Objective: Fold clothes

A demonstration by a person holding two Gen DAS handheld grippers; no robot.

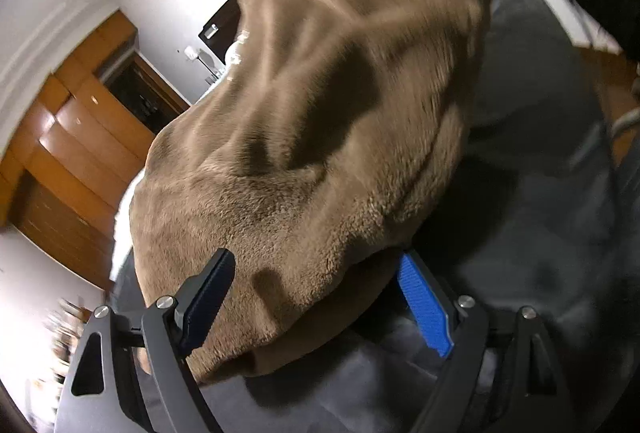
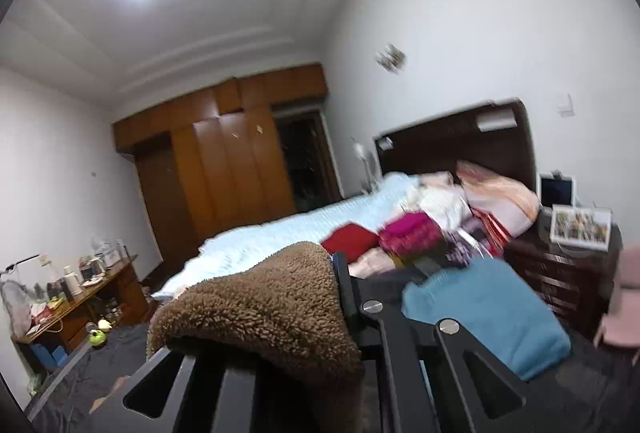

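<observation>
Between the wide left gripper point(image 1: 316, 297), brown fleece point(image 1: 320, 113); right gripper point(image 2: 336, 261) clamped on it.

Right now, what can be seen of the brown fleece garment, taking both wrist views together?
The brown fleece garment is thick, fuzzy, sherpa-like cloth, deeply creased. In the left wrist view it hangs in folds, its lower rounded edge sagging onto the dark grey sheet between the spread fingers of the left gripper, which is not pressing on it. In the right wrist view, a bunched part drapes over the right gripper, whose jaws are shut on it.
</observation>
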